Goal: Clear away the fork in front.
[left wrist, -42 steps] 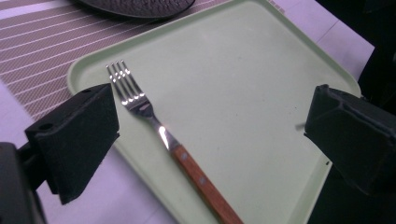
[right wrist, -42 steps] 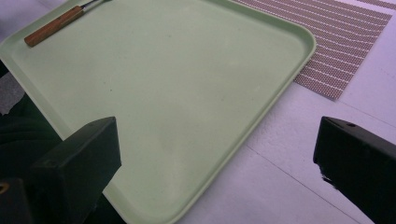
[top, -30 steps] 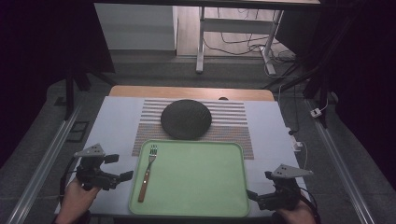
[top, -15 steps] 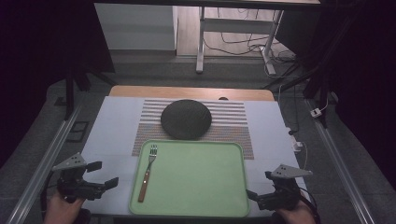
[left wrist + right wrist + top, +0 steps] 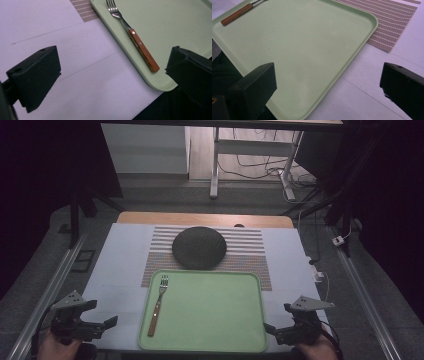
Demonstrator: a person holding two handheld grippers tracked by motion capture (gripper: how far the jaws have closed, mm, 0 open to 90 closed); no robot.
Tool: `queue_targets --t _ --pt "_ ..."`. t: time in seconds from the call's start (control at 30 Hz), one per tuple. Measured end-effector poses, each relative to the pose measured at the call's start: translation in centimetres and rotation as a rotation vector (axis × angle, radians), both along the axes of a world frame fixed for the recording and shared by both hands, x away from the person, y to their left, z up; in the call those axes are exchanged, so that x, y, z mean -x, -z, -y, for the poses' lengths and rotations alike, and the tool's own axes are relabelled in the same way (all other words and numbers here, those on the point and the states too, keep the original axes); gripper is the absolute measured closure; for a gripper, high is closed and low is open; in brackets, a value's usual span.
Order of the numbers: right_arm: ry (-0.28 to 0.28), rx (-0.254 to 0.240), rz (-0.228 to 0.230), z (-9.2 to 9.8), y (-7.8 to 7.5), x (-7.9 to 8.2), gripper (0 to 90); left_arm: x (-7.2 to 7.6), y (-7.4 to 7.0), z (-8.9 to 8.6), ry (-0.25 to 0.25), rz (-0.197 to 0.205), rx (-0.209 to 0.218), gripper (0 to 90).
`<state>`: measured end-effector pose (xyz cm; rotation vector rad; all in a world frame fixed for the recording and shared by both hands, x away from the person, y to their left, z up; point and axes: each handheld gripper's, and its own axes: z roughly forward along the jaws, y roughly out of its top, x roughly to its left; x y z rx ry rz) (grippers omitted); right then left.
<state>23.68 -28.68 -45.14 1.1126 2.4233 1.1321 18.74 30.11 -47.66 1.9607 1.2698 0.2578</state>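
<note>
A pale green tray [image 5: 210,312] lies at the table's near edge. A fork [image 5: 157,305] with a wooden handle rests along the tray's left side, tines pointing away. Behind the tray a dark round plate [image 5: 199,247] sits on a striped placemat [image 5: 250,252]. My left gripper [image 5: 107,324] hovers open near the table's front left corner, left of the tray. In the left gripper view the fork [image 5: 136,40] and tray [image 5: 175,30] lie between and beyond the wide-apart jaws. My right gripper [image 5: 271,329] is open at the tray's front right corner, and its view looks across the tray [image 5: 299,45].
A white cloth [image 5: 120,265] covers the table. Metal rails [image 5: 60,275] run along both sides on the floor. A desk frame [image 5: 250,155] and cables stand beyond the far edge.
My left gripper has drawn back leftward and toward the person, away from the tray's left edge. The right gripper has stayed in place.
</note>
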Motion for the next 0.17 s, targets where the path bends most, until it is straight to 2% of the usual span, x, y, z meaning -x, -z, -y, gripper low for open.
queue_targets --t 0.07,0.17 --pt "0.001 0.002 0.000 0.00 -0.01 0.01 0.9 -0.10 0.10 0.05 -0.001 -0.028 -0.013 0.0" --pt "0.000 0.008 0.000 -0.01 0.04 -0.01 0.9 -0.36 0.17 -0.01 -0.009 -0.053 -0.002 0.0"
